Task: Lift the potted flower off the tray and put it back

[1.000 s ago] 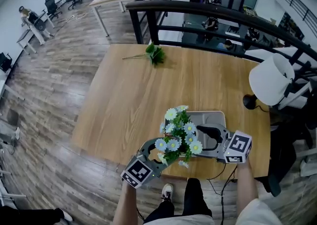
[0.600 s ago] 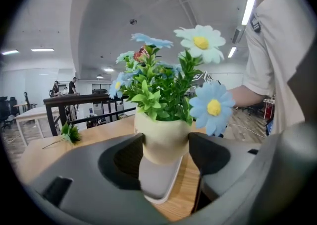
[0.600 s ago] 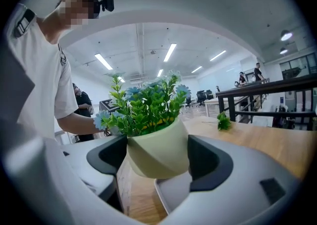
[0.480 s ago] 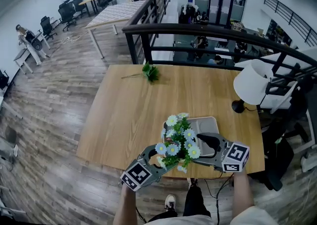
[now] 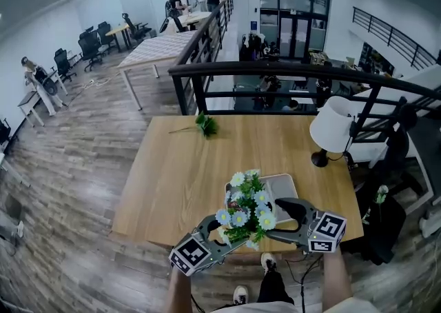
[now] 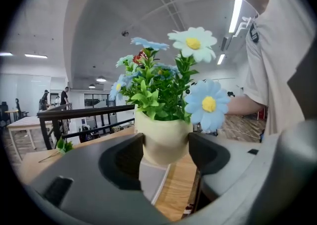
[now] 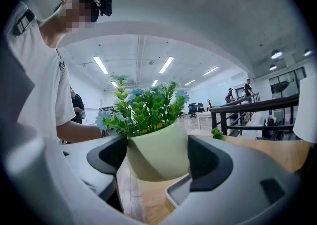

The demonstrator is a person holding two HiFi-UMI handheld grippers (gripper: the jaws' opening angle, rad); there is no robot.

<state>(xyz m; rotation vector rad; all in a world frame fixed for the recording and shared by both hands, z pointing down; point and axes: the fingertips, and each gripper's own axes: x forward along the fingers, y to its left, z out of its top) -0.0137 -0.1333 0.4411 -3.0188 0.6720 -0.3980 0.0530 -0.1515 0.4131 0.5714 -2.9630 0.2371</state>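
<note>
1. A slip is to be feared here: the potted flower point(image 5: 246, 207) is pinched only on its smooth, tapering wall. If one side is squeezed or raised unevenly, it could be tipped and dropped onto the tray point(image 5: 284, 186) or past the table point(image 5: 179, 160) edge.
2. The left gripper point(image 6: 166, 150) is clamped on that wall, a jaw pressed at each side. The right gripper point(image 7: 156, 162) is clamped likewise from the opposite side.
3. The potted flower is held upright in the air, just above the tray's near corner.
</note>
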